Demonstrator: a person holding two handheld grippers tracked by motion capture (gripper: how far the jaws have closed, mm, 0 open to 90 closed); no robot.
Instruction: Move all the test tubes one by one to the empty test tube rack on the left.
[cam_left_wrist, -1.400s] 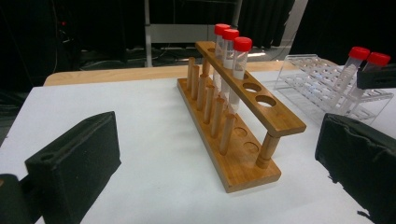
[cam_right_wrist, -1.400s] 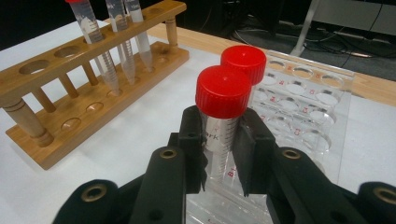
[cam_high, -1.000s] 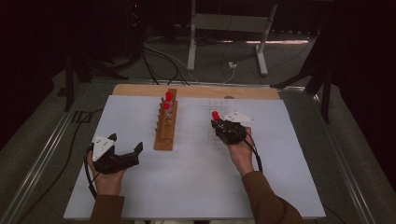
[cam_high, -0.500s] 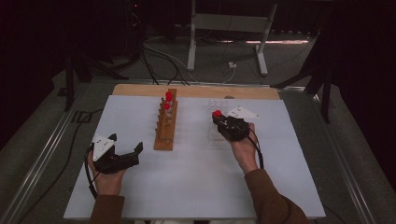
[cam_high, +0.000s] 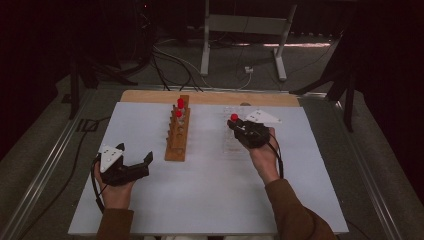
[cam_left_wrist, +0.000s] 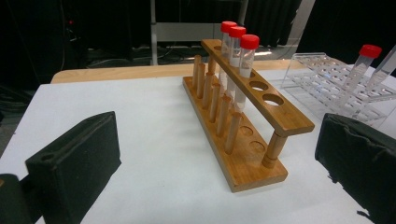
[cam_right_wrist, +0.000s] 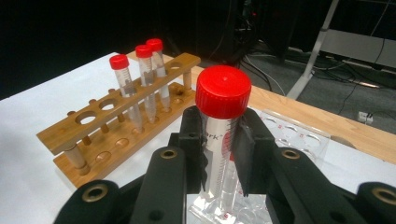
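My right gripper (cam_right_wrist: 222, 154) is shut on a clear tube with a red cap (cam_right_wrist: 222, 116), gripping it just under the cap and holding it upright over the clear plastic rack (cam_right_wrist: 295, 140). In the high view the right gripper (cam_high: 239, 127) is right of centre, with the tube's cap (cam_high: 234, 117) above the clear rack (cam_high: 231, 145). The wooden rack (cam_high: 176, 136) stands mid-table with three red-capped tubes (cam_high: 180, 105) at its far end. My left gripper (cam_high: 136, 157) rests open on the table at the near left. Its jaws frame the wooden rack (cam_left_wrist: 243, 144) with nothing between them.
The white table top (cam_high: 210, 200) lies over a wooden board whose strip (cam_high: 150, 96) shows at the far edge. Several near holes of the wooden rack (cam_left_wrist: 273, 99) hold no tube. Beyond the table are cables and a metal stand (cam_high: 240, 30) on the dark floor.
My right gripper has risen a little with the red-capped tube in it, above the clear rack. The left gripper has stayed where it was.
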